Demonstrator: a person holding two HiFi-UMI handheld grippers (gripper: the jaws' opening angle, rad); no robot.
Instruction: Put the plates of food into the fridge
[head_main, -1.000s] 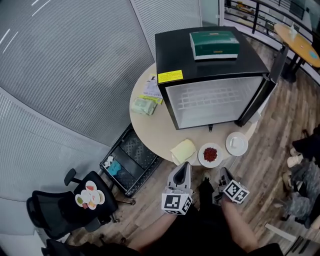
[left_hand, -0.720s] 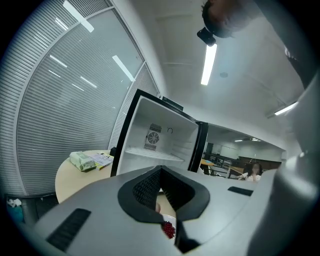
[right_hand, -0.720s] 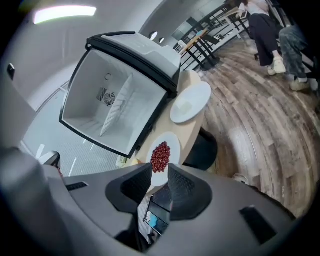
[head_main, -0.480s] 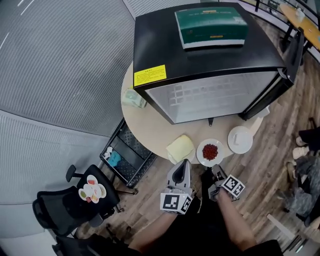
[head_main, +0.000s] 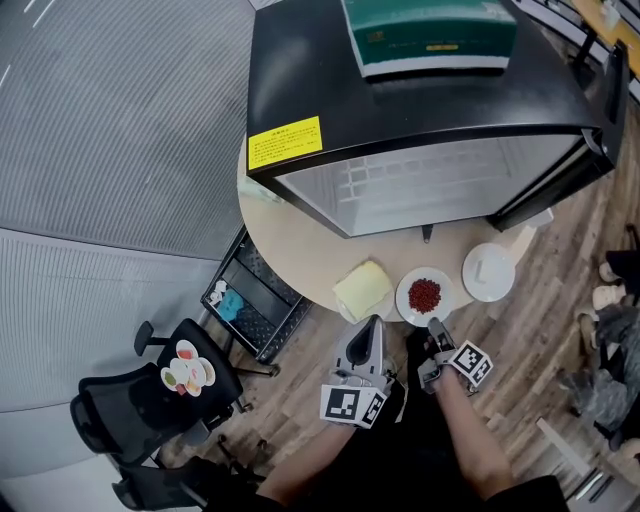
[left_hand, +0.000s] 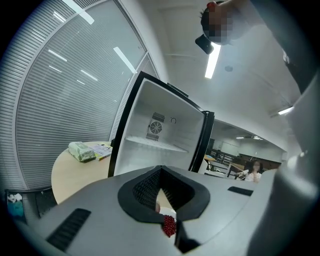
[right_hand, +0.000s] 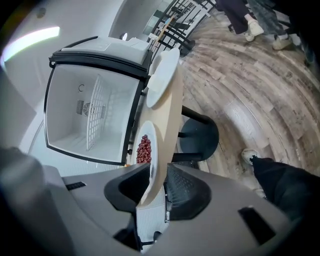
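The plate (head_main: 424, 297) is set at the worktop (head_main: 300, 250) edge before the fridge (head_main: 400, 90). Its rim is straddled by the spread right hand-held gripper (head_main: 434, 328); the left hand-held gripper (head_main: 371, 324) is pressed together, empty.

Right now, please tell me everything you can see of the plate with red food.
The plate is white, round and shallow, holding a heap of red pieces at its middle. It lies flat near the table edge. The right gripper has open jaws astride its near rim and that edge; contact is unclear.
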